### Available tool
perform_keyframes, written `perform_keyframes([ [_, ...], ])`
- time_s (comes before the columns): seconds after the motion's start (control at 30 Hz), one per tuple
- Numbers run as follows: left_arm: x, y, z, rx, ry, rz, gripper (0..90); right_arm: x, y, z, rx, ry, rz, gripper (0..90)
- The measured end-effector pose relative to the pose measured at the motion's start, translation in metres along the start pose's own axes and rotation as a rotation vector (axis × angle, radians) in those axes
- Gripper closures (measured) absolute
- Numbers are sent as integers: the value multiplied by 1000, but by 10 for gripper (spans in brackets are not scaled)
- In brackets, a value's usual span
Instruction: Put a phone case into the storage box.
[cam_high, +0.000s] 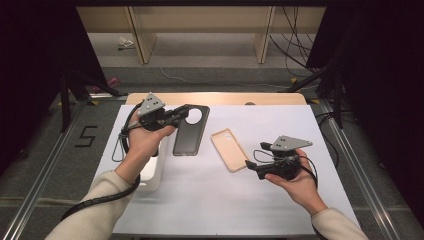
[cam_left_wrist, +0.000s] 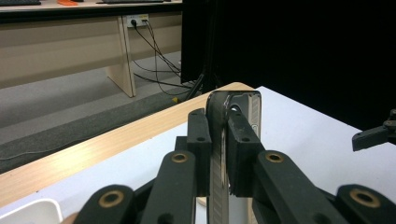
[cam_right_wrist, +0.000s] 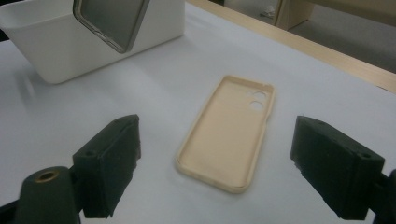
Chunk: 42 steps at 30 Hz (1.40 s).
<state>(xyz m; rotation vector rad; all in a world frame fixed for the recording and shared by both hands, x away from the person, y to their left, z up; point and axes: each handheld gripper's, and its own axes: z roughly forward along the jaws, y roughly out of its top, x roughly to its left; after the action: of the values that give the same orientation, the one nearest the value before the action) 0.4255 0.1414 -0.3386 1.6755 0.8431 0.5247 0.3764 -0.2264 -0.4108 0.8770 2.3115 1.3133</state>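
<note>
A: Status? Any readable markings?
B: I saw my left gripper (cam_high: 181, 114) clamped on the dark, glossy phone case (cam_high: 191, 131); right gripper (cam_high: 248, 164) open beside the beige phone case (cam_high: 229, 149). Floor (cam_high: 45, 135) marking: "5" (cam_high: 86, 136).

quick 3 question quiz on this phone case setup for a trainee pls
1. True or false: the left gripper is shut on the dark phone case.
2. Which case lies flat on the table, hollow side up? A the dark one, B the beige phone case.
3. How do the jaws of the right gripper stand?

Key
1. True; its pads clamp the case's edge.
2. B.
3. Open, apart from the beige case and holding nothing.
</note>
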Motion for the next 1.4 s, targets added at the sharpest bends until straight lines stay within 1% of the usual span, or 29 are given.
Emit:
perform_keyframes([
  [0.2, 6, 2, -4, -8, 5, 6, 813, -4, -3, -4, -6, -14, 10, 167],
  [0.33, 14, 3, -8, -20, 10, 8, 813, -5, -5, -7, -7, -23, 12, 166],
  [0.43, 18, 3, -10, -20, 11, 8, 813, -6, -5, -8, -9, -27, 17, 165],
  [0.5, 23, 4, -12, -21, 18, 13, 813, -7, -7, -10, -7, -34, 22, 164],
  [0.53, 23, 4, -12, -21, 18, 13, 813, -8, -7, -10, -9, -33, 24, 164],
  [0.57, 27, 4, -14, -22, 24, 11, 813, -8, -8, -11, -9, -33, 25, 164],
  [0.67, 31, 4, -16, -23, 28, 11, 813, -9, -9, -12, -9, -39, 29, 164],
  [0.7, 34, 5, -17, -25, 33, 10, 813, -10, -9, -12, -9, -39, 31, 164],
  [0.77, 37, 6, -18, -26, 35, 3, 813, -10, -9, -13, -7, -40, 33, 164],
  [0.8, 41, 7, -20, -32, 37, -4, 813, -11, -10, -13, -8, -42, 33, 164],
  [0.83, 41, 7, -20, -32, 37, -4, 813, -11, -10, -13, -8, -42, 33, 164],
  [1.1, 54, 12, -26, -43, 57, -1, 813, -12, -11, -14, -9, -44, 42, 164],
  [1.4, 64, 14, -29, -44, 69, 3, 813, -14, -13, -17, -12, -49, 50, 164],
])
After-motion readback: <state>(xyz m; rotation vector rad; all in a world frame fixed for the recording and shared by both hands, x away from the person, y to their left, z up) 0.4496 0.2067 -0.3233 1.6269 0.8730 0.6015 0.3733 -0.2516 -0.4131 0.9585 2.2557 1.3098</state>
